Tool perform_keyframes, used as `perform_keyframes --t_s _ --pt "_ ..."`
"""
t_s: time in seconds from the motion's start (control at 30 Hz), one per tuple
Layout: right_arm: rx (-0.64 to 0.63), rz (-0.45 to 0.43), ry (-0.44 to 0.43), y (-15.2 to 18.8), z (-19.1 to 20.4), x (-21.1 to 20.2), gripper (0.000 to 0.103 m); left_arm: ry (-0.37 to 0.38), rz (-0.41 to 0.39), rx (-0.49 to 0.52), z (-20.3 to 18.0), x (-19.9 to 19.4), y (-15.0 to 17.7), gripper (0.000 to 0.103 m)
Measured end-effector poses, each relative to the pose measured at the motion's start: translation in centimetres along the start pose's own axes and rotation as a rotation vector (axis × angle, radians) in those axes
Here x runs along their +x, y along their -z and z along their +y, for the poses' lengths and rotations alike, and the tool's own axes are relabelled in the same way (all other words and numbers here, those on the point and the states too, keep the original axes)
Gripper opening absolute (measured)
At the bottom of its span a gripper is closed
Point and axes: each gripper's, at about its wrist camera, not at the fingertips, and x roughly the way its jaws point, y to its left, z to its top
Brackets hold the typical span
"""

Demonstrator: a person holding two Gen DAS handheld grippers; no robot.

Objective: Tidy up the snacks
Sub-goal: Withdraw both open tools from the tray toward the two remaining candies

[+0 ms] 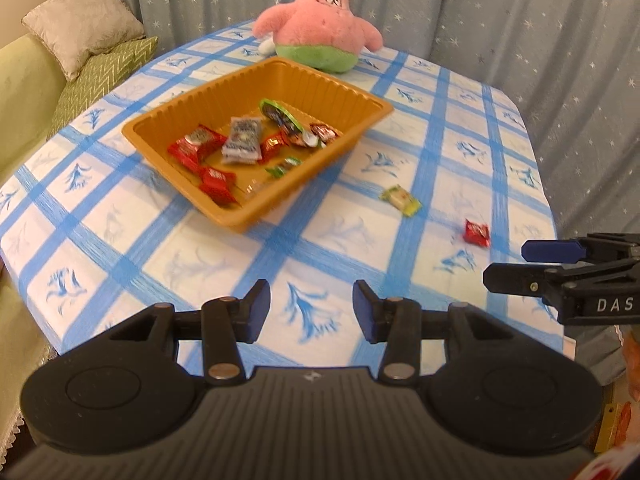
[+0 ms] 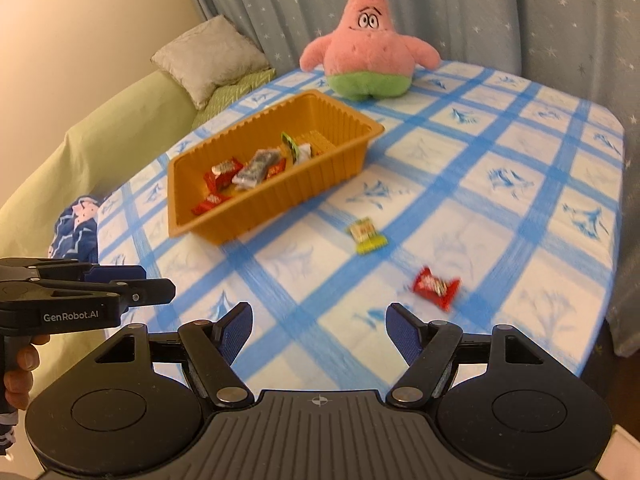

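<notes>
An orange plastic tray point(image 1: 340, 84) point(image 2: 280, 196) sits on the blue-checked tablecloth and holds several wrapped snacks, red, grey and green. Two snacks lie loose on the cloth to its right: a yellow-green packet point(image 1: 400, 200) point(image 2: 366, 234) and a red candy point(image 1: 477, 233) point(image 2: 436, 286). My left gripper point(image 1: 312, 304) point(image 2: 156, 280) hovers over the near cloth, open, with nothing between its blue pads. My right gripper point(image 2: 320, 320) point(image 1: 520, 264) is open and empty too, with the red candy just ahead and to its right.
A pink star-shaped plush toy point(image 1: 320, 28) point(image 2: 370, 56) stands behind the tray at the table's far edge. A green sofa point(image 2: 120, 128) with cushions point(image 1: 80, 24) runs along the left side. Grey starred curtains point(image 1: 520, 20) hang behind. A hand point(image 2: 18, 376) holds the left gripper's handle.
</notes>
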Motion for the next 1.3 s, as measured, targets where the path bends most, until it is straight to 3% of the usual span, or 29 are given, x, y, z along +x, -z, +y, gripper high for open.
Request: perform_keyframes --t_s 0.7,1.3 --pt "-0.004 0.042 0.03 4.5 -2.6 -3.4 0.074 0.024 0.057 0.007 -5.2 -0.6 4.4 0.043" --pt "0.013 0.058 0.058 4.7 -4.5 -3.3 0.074 0.045 0.073 0.063 -7.2 0.7 3.4 0.043"
